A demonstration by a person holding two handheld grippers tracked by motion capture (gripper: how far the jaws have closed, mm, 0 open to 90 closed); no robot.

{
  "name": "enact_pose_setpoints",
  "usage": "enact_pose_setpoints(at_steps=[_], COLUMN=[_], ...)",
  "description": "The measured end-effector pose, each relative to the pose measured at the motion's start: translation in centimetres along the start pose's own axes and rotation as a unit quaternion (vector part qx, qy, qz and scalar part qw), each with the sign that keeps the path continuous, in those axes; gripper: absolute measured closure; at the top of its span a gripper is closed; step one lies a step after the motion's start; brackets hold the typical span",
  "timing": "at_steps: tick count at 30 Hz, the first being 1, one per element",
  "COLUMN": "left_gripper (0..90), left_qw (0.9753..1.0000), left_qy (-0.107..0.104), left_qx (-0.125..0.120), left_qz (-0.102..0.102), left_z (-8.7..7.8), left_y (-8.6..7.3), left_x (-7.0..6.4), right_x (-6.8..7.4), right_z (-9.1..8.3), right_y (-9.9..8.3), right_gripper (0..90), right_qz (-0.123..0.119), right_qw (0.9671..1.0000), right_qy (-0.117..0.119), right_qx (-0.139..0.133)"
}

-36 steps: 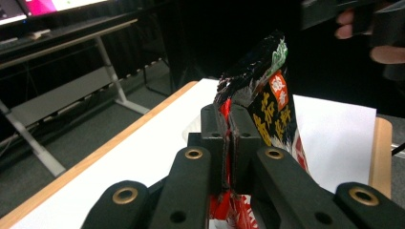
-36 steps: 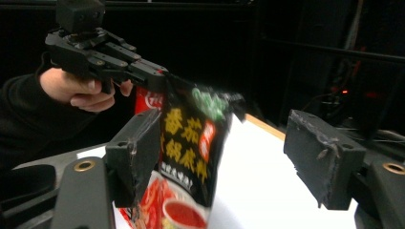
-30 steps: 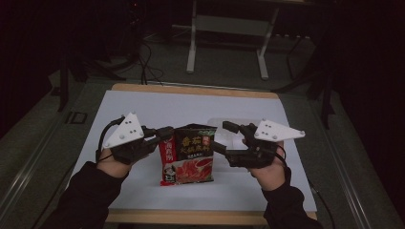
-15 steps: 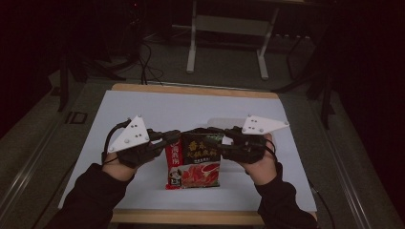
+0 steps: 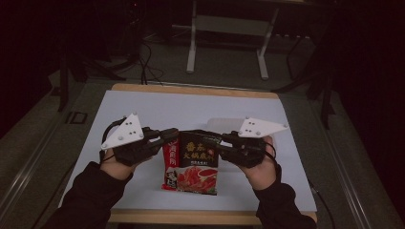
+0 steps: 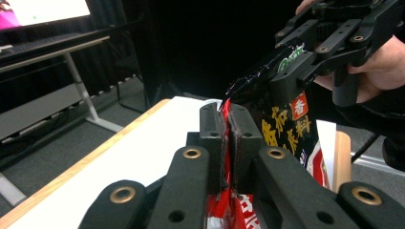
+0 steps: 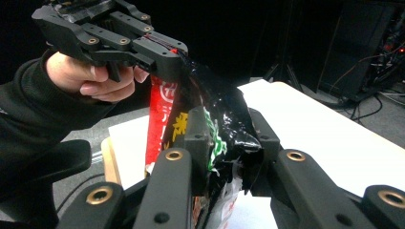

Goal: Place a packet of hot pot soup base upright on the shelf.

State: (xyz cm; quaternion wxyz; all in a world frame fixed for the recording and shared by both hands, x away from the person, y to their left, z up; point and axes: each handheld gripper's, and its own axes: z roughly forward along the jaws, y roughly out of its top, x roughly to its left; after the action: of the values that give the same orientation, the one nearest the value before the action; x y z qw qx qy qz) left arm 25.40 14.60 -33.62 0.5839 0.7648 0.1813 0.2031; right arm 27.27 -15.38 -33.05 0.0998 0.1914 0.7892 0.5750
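A red and black food packet (image 5: 193, 164) with a picture of tomatoes hangs upright over the white table (image 5: 191, 107), held by its top edge. My left gripper (image 5: 171, 136) is shut on its top left corner. In the left gripper view the jaws (image 6: 228, 129) press together on the red edge of the packet (image 6: 291, 133), and the right gripper (image 6: 291, 71) clamps the corner beyond. My right gripper (image 5: 216, 143) is shut on the top right corner. In the right gripper view its jaws (image 7: 229, 136) pinch crumpled black foil of the packet (image 7: 162, 114), with the left gripper (image 7: 165, 59) opposite.
The table's wooden rim (image 5: 191, 88) shows at the far edge. Behind it stand the grey legs of a metal frame (image 5: 227, 43), with cables on the dark floor (image 5: 143, 57). A lit screen (image 6: 47, 9) sits at the far left in the left gripper view.
Both hands have drawn inward. The right gripper moved left onto the packet's top right corner and shut on it. The left gripper kept its hold.
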Motion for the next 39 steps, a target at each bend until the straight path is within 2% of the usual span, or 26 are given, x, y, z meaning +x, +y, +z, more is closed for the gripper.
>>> enact_pose_setpoints(at_steps=[4, 5, 6, 8, 9, 10, 15, 18, 22, 23, 25, 29, 32, 34, 39], left_gripper=[73.3, 68.0, 61.9, 60.3, 56.7, 51.2, 38.2, 35.5, 26.7, 23.8, 16.4, 14.0, 7.0, 2.0, 1.6], left_qw=[0.9998, 0.9998, 0.9996, 0.9990, 0.9987, 0.9986, 0.9979, 0.9973, 0.9961, 0.9962, 0.9959, 0.9946, 0.9949, 0.9953, 0.9959], left_qy=[-0.005, -0.007, 0.001, -0.003, -0.002, 0.006, 0.011, 0.006, 0.001, -0.006, -0.005, -0.008, -0.001, 0.014, 0.035], left_qx=[-0.010, -0.014, -0.023, -0.035, -0.039, -0.038, -0.033, -0.034, -0.033, -0.030, -0.029, -0.037, -0.028, -0.027, -0.026], left_qz=[-0.015, -0.015, -0.018, -0.029, -0.033, -0.036, -0.055, -0.064, -0.081, -0.081, -0.086, -0.097, -0.097, -0.092, -0.079], left_z=[0.0, 0.0, -0.2, -0.7, -0.9, -1.0, -1.5, -1.7, -1.7, -1.7, -1.6, -1.2, -0.9, -0.9, -0.9], left_y=[0.1, 0.1, 0.1, 0.2, 0.2, 0.1, -0.7, -1.4, -2.2, -2.4, -2.9, -4.3, -5.6, -6.4, -8.1], left_x=[0.5, 0.6, 0.6, 1.1, 1.2, 1.4, 1.9, 2.1, 2.2, 2.3, 2.2, 2.0, 1.7, 1.5, 1.2], right_x=[0.2, 0.2, 0.2, 0.2, 0.1, 0.0, -0.4, -0.6, -0.7, -0.7, -0.8, -1.0, -1.2, -1.3, -1.8], right_z=[-0.2, -0.2, -0.2, -0.3, -0.4, -0.4, -1.2, -1.7, -2.3, -2.5, -2.8, -3.2, -3.6, -3.8, -4.1], right_y=[0.3, 0.4, 0.5, 0.6, 0.6, 0.6, 1.1, 1.7, 2.7, 2.9, 3.4, 4.3, 4.7, 4.8, 4.9], right_gripper=[75.6, 75.7, 75.8, 75.8, 75.9, 75.8, 75.8, 75.8, 75.8, 75.8, 75.8, 75.8, 75.8, 75.8, 75.8], right_qz=[0.000, -0.002, -0.004, -0.002, -0.002, 0.000, 0.007, 0.010, 0.007, 0.006, 0.004, 0.003, 0.003, 0.003, 0.006], right_qw=[1.0000, 1.0000, 0.9999, 0.9998, 0.9997, 0.9997, 0.9989, 0.9979, 0.9956, 0.9948, 0.9931, 0.9882, 0.9835, 0.9801, 0.9700], right_qy=[-0.005, -0.008, -0.012, -0.021, -0.023, -0.026, -0.044, -0.058, -0.084, -0.092, -0.105, -0.138, -0.164, -0.182, -0.229], right_qx=[-0.002, -0.002, -0.002, 0.001, 0.000, -0.002, -0.014, -0.025, -0.041, -0.044, -0.052, -0.065, -0.075, -0.079, -0.082])
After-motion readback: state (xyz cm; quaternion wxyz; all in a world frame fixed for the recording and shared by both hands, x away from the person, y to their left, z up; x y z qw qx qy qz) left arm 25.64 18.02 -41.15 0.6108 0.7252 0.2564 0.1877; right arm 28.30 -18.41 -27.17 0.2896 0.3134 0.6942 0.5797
